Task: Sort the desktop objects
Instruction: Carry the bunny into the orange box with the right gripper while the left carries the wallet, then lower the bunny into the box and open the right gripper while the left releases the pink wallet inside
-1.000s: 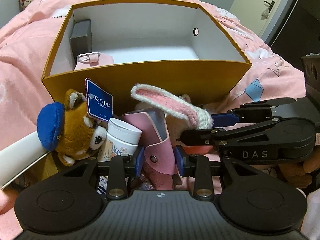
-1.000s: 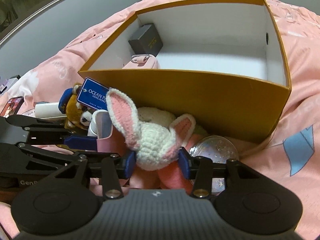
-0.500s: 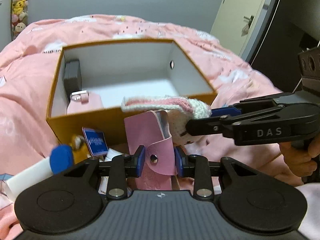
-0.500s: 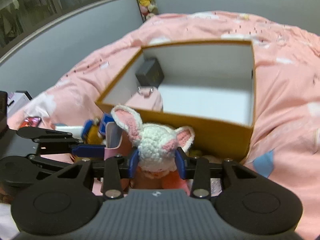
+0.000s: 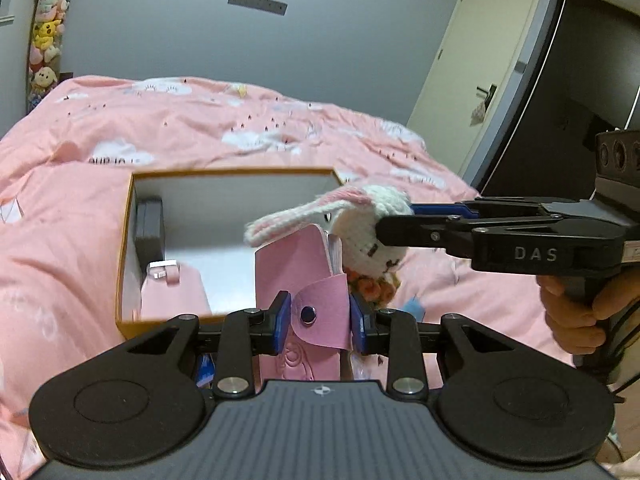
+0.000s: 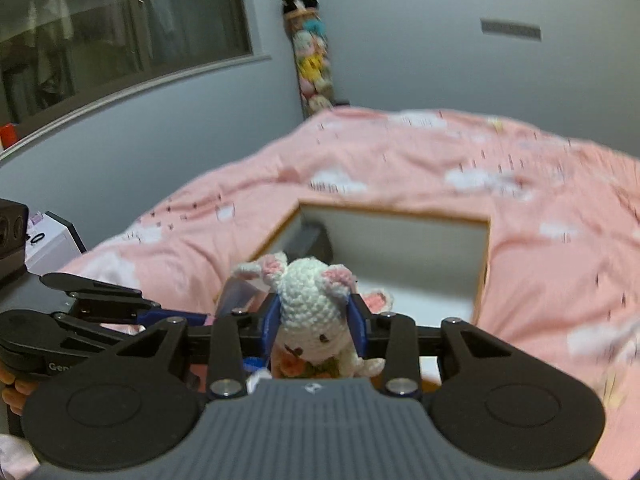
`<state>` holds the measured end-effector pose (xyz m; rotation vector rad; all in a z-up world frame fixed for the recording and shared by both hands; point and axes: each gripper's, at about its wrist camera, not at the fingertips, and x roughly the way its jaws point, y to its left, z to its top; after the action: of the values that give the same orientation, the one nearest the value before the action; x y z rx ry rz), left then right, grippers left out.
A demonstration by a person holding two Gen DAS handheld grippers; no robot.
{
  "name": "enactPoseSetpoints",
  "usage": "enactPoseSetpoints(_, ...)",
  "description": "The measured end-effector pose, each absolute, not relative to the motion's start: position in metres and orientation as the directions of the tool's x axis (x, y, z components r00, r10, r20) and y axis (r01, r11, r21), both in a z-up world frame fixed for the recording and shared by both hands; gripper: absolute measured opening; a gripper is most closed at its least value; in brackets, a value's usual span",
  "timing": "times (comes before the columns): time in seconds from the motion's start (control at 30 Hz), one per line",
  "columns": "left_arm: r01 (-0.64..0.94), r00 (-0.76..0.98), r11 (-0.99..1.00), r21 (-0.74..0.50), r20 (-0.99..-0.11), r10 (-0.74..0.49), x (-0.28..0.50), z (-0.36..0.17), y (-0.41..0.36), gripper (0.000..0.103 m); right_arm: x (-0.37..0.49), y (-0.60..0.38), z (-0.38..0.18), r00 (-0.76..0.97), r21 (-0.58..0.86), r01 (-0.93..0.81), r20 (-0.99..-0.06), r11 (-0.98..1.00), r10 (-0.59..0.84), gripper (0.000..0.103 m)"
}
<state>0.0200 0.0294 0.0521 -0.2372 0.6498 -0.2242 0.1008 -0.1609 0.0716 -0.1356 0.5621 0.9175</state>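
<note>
My left gripper (image 5: pixel 320 316) is shut on a pink snap-flap case (image 5: pixel 298 264), held upright above the near edge of the orange box (image 5: pixel 124 240). My right gripper (image 6: pixel 314 320) is shut on a white crocheted bunny (image 6: pixel 310 300) with pink ears, gripped by the head. In the left wrist view the bunny (image 5: pixel 368 236) hangs just right of the case, pinched by the right gripper (image 5: pixel 394 224). The white-lined box (image 6: pixel 484 264) holds a dark grey little box (image 5: pixel 150 228) and a pink item with a metal ring (image 5: pixel 172 288) at its left side.
The box rests on a pink cloud-print duvet (image 5: pixel 240 136). A person's hand (image 5: pixel 576 320) grips the right tool's handle. A door (image 5: pixel 472 80) stands at the far right, a column of plush toys (image 6: pixel 308 52) hangs in the corner, and a white device (image 6: pixel 52 244) sits left of the bed.
Both grippers have risen, lifting the pink case and the bunny out of the pile in front of the box. The plush fox and white bottle have dropped out of view.
</note>
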Motion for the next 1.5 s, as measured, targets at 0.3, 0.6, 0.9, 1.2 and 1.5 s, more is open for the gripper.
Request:
enactPoseSetpoints(0.3, 0.093, 0.806, 0.962, -0.256, -0.548, -0.224, 0.052, 0.075, 0.053, 0.035, 0.139, -0.127, 0.081, 0.533, 0.043, -0.779, -0.479, 0.625, 0.697, 0.038)
enactPoseSetpoints(0.6, 0.034, 0.762, 0.967, -0.253, -0.619, -0.189, 0.102, 0.059, 0.096, 0.035, 0.190, -0.087, 0.022, 0.522, 0.023, -0.746, -0.601, 0.666, 0.605, 0.038)
enactPoseSetpoints(0.9, 0.034, 0.682, 0.969, -0.246, -0.703, -0.202, 0.137, 0.030, 0.112, 0.035, 0.202, -0.076, -0.023, 0.473, 0.011, -0.756, -0.682, 0.654, 0.558, 0.039)
enactPoseSetpoints(1.2, -0.005, 0.558, 0.996, -0.089, -0.826, -0.071, 0.159, -0.003, 0.094, 0.035, 0.195, -0.073, -0.023, 0.474, -0.032, -0.781, -0.680, 0.624, 0.559, 0.042)
enactPoseSetpoints(1.5, -0.016, 0.468, 1.000, 0.011, -0.884, 0.017, 0.173, -0.032, 0.083, 0.035, 0.204, -0.082, -0.023, 0.465, 0.020, -0.758, -0.684, 0.652, 0.562, 0.044)
